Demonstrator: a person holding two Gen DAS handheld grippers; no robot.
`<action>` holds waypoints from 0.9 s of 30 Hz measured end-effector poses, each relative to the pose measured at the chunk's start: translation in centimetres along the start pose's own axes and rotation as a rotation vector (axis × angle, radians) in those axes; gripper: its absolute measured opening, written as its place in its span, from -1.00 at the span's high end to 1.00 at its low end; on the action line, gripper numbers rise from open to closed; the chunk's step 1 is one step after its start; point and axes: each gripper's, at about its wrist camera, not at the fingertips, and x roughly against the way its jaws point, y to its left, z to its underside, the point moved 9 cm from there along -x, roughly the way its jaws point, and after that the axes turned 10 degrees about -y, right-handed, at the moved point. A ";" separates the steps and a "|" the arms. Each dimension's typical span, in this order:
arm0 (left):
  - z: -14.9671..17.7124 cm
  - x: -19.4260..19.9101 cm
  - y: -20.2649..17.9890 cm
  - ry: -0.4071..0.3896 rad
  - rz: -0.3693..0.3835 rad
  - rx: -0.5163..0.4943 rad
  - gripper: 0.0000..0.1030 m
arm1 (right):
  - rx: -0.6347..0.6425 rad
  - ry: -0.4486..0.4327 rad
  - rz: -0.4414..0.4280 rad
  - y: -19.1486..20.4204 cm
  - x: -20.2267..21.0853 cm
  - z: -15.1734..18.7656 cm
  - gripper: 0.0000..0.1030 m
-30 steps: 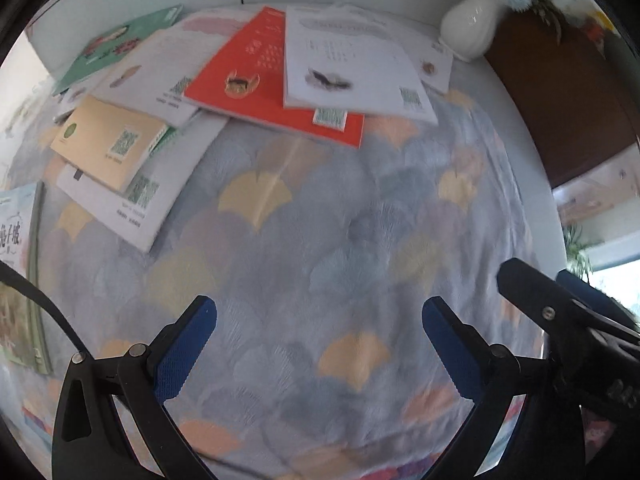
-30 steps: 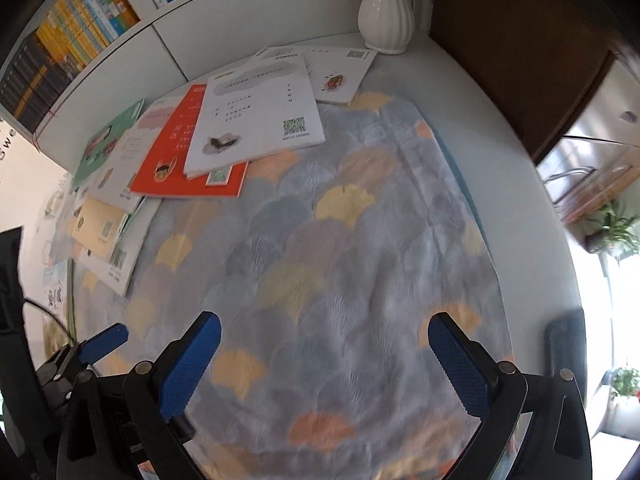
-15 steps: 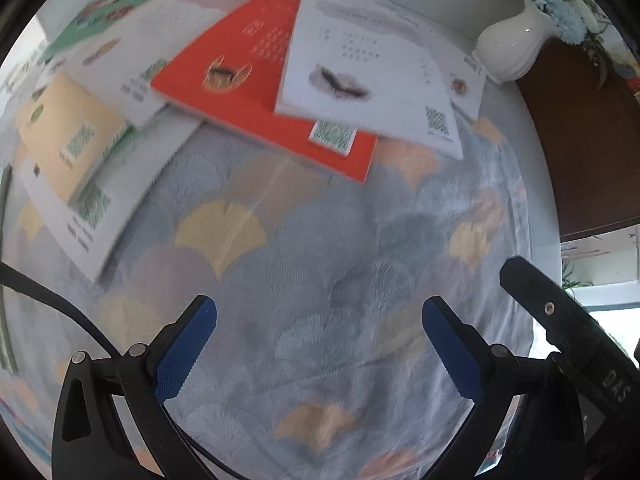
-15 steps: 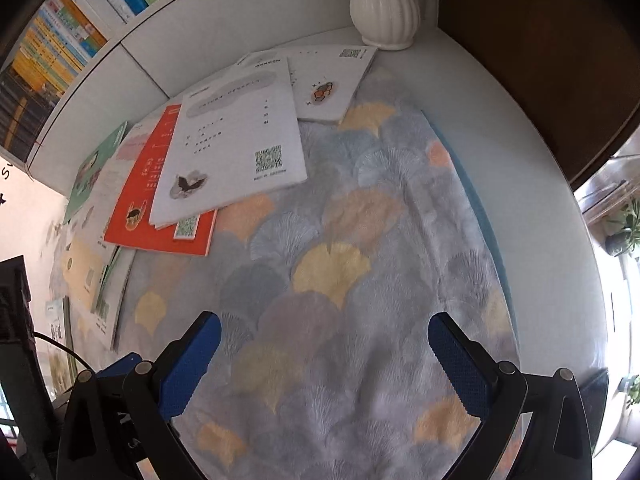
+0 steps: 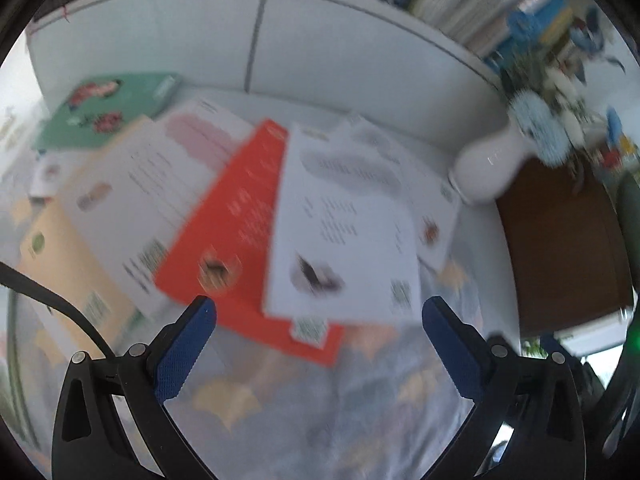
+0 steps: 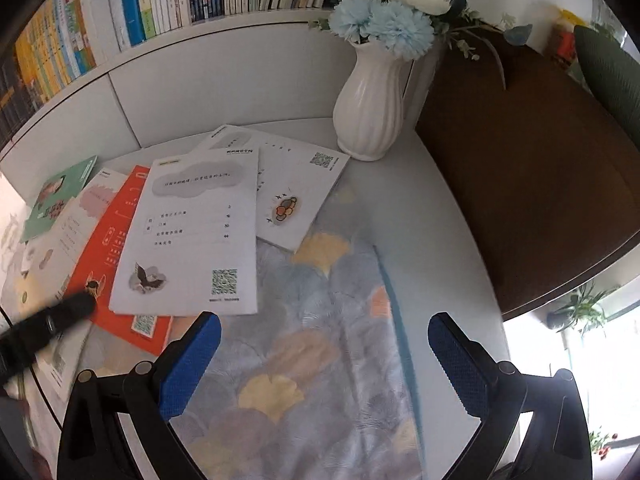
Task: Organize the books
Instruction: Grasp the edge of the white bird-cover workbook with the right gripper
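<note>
A home study corner: a packed bookshelf (image 6: pixel 168 4) ahead, a white vase (image 6: pixel 370 100) of flowers, loose books (image 6: pixel 192 236) scattered over a leaf-patterned cloth (image 6: pixel 320 360).

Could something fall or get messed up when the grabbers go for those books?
Maybe. The white book lies loose on the red book, so a push on either could slide the other along. The vase stands right beside the far book; a tug there might tip it. The cloth may bunch under the books. Both grippers, left and right, are open.
</note>
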 end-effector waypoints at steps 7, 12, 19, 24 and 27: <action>0.9 -7.2 0.6 0.132 0.224 0.093 -0.99 | -0.084 -0.021 -0.207 4.6 -3.6 -1.3 -1.00; 1.7 -8.6 1.0 0.145 0.249 0.095 -0.98 | -0.285 0.063 -0.464 6.7 -7.1 -0.4 -1.00; 1.6 -9.2 0.0 0.183 0.354 0.068 -0.98 | -0.384 0.172 -0.639 7.4 -9.4 0.8 -1.00; 1.7 -8.8 0.4 0.168 0.421 0.096 -0.98 | -0.557 0.127 -0.640 4.1 -9.6 0.3 -1.00; 1.6 -9.0 0.1 0.173 0.442 0.112 -0.98 | -0.641 0.227 -0.772 5.1 -11.0 0.7 -1.00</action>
